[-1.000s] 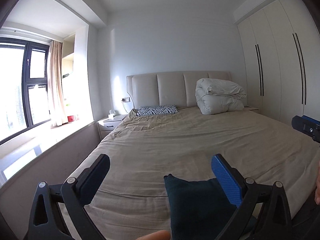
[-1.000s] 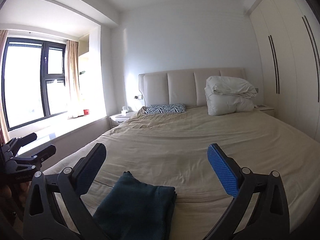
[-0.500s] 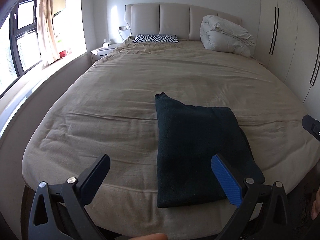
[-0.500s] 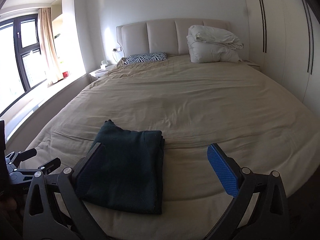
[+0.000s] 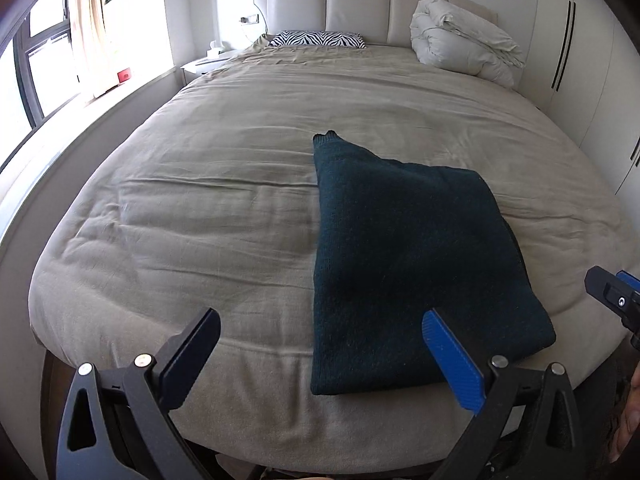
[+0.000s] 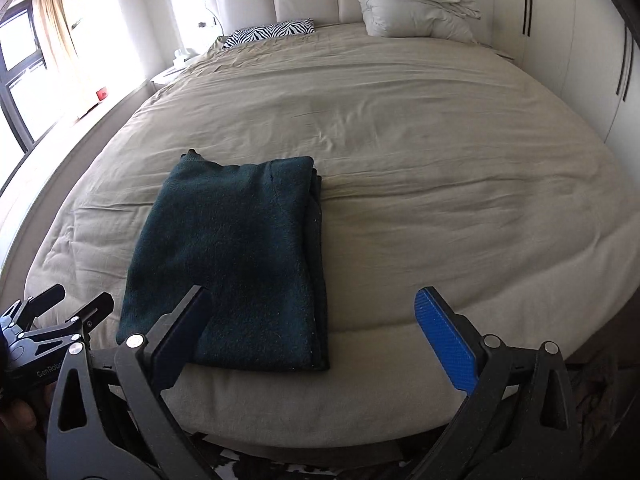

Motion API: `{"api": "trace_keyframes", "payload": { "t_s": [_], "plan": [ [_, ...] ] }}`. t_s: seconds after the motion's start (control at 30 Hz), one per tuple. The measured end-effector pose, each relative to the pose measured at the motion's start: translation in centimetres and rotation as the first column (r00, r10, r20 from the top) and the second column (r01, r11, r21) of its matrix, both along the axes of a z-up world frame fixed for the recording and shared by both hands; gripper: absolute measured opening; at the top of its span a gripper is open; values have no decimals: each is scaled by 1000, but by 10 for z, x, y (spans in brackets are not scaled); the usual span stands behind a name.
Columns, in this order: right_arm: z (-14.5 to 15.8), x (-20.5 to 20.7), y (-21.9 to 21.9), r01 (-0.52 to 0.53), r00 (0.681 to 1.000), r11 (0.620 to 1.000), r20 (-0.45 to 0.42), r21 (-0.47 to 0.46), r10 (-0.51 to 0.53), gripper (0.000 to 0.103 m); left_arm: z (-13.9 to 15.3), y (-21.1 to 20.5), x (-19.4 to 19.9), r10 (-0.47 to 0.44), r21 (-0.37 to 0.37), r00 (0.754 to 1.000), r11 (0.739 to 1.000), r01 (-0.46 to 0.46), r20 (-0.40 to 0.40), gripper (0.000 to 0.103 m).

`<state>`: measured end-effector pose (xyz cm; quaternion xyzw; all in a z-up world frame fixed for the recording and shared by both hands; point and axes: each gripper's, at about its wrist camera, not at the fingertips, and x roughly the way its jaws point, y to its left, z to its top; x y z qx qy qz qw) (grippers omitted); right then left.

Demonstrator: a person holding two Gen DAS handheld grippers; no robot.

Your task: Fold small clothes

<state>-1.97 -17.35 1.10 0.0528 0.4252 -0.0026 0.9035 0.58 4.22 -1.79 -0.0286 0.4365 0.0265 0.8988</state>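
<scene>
Both cameras have tipped further down since the earlier frames, so more of the dark teal folded garment [image 5: 404, 264] shows — it lies flat near the foot edge of the beige bed [image 5: 224, 152]. The left gripper [image 5: 320, 344] and right gripper [image 6: 308, 320] hover over that edge, jaws spread wide, holding nothing — neither touches the cloth.

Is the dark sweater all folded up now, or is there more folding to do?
Looks done: the dark teal sweater lies as a neat folded rectangle near the foot of the beige bed. In hand: nothing. The left tool and right tool are both open, hovering just short of the bed edge. Left: no other clothes show on the bed, only a zebra pillow and a rolled duvet by the headboard.
</scene>
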Motion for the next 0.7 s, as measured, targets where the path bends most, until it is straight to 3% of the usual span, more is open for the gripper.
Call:
{"api": "trace_keyframes", "payload": {
  "t_s": [0.7],
  "plan": [
    [-7,-4,13,-13,1000,1000,-25,-20,13,103,-9,3,1,6,-2,1000,1000,-6,-18,103]
  ]
}}
